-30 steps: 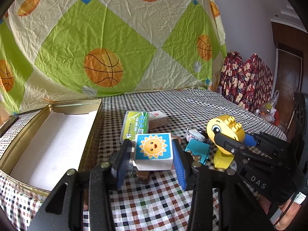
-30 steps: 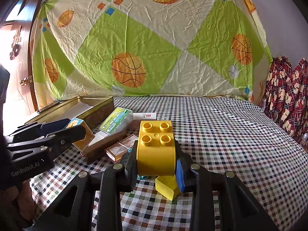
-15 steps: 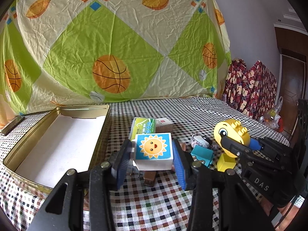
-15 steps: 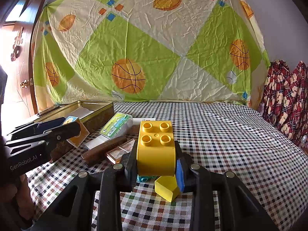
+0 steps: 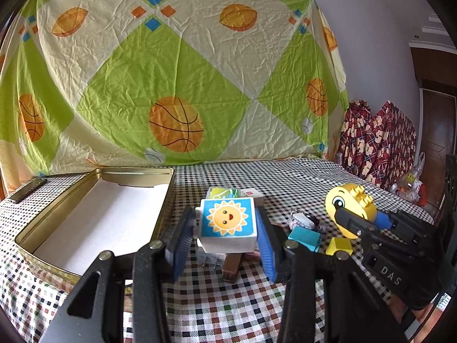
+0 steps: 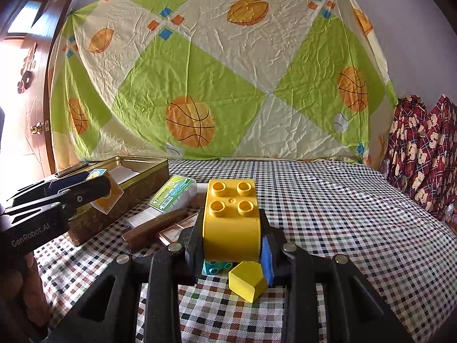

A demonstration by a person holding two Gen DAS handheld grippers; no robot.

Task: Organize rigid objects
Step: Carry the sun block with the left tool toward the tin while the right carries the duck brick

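Note:
My left gripper (image 5: 227,235) is shut on a white cube with a sun picture (image 5: 227,223), held above the checked cloth just right of the open gold tin (image 5: 94,217). My right gripper (image 6: 232,238) is shut on a yellow studded brick (image 6: 232,217); in the left wrist view that brick (image 5: 350,204) shows a cartoon eye. Beneath lie a small yellow block (image 6: 247,284), a teal brick (image 5: 304,237), a brown bar (image 6: 155,230) and a green-labelled white box (image 6: 174,193). In the right wrist view the left gripper (image 6: 94,188) hangs beside the tin (image 6: 125,200).
The tin's bottom is lined with white paper (image 5: 105,217). A flat dark strip (image 5: 27,190) lies on the cloth left of the tin. A basketball-print sheet (image 5: 177,85) hangs behind the surface. Red plaid fabric (image 5: 377,143) stands at the far right.
The left wrist view has tilted up, so the tin and the pile sit lower in frame. Both held pieces stay in their grips. The right gripper has barely shifted.

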